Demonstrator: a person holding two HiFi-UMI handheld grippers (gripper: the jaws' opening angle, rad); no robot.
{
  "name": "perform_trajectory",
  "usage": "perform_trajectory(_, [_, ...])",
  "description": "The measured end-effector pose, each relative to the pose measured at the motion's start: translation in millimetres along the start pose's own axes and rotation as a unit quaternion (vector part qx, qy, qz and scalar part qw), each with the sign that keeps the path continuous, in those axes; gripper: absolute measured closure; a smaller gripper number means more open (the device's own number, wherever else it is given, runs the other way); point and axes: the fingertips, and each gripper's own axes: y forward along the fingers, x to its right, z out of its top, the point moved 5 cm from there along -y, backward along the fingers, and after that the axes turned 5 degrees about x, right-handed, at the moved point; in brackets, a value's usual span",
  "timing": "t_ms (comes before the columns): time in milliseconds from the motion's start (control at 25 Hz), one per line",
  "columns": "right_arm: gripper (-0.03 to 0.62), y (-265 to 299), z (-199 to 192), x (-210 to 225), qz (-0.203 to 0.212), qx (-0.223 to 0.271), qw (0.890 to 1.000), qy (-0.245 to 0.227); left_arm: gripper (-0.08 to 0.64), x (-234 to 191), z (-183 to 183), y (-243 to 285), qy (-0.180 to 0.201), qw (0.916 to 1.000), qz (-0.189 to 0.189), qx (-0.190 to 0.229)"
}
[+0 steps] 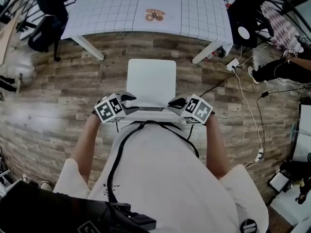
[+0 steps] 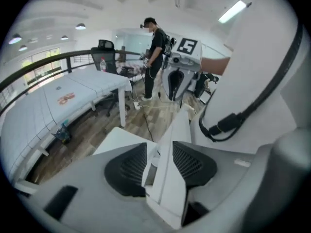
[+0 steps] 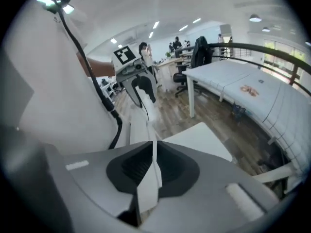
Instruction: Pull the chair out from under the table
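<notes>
— white shirt (image 1: 160, 178) is filling the bottom of the head view. where is the chair lying from there?
— chair (image 1: 151, 81) is sitting at twelve o'clock from the person, on the wood floor (image 1: 58, 106). its front edge is already standing apart from the table (image 1: 107, 8), which is lying further out at twelve. it is looking pulled out, or nearly so.
— and the grippers?
— both are sitting on the backrest (image 1: 151, 109), whose top edge is running nine to three just in front of the person. left gripper (image 1: 127, 100) is sitting at the nine o'clock end, right gripper (image 1: 178, 102) at the three o'clock end, each about equally near.
— are they gripping?
— the right one's jaws are pinching nearly closed on the thin white edge. the left one's jaws are standing partly apart around the backrest, with a gap showing beside one pad, so it is looking loose rather than clamped.
— so what is any further pull turning on?
— the pull is heading toward six o'clock, across that long edge. with only the right side biting, the chair is likely wanting to swing.
</notes>
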Motion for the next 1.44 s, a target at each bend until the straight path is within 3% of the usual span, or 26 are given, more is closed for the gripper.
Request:
perform_trajectory(160, [0.588, -17, 38, 7, -0.079, 0.119, 0.990, 0.005, 0.432, -21, 38, -17, -0.017, 0.9926, 0.063, 0.103])
perform_trajectory(320, [0.588, -32, 64, 9, -0.120, 0.217, 0.968, 0.025, 0.504, -30, 78, -37, -0.027, 0.9722, 0.119, 0.200])
perform_trajectory(480, [0.588, -41, 80, 7, -0.135, 0.262, 0.955, 0.024, 0.552, -37, 99, -50, -0.048, 0.9504, 0.165, 0.259])
perform_trajectory(1160, [0.588, -36, 86, 19, -0.158, 0.268, 0.950, 0.029, 0.554, -42, 75, -49, -0.074, 0.9471, 0.184, 0.253])
perform_trajectory(1440, [0.588, -30, 86, 14, -0.162, 0.260, 0.951, 0.030, 0.552, -37, 65, -49, -0.066, 0.9523, 0.177, 0.240])
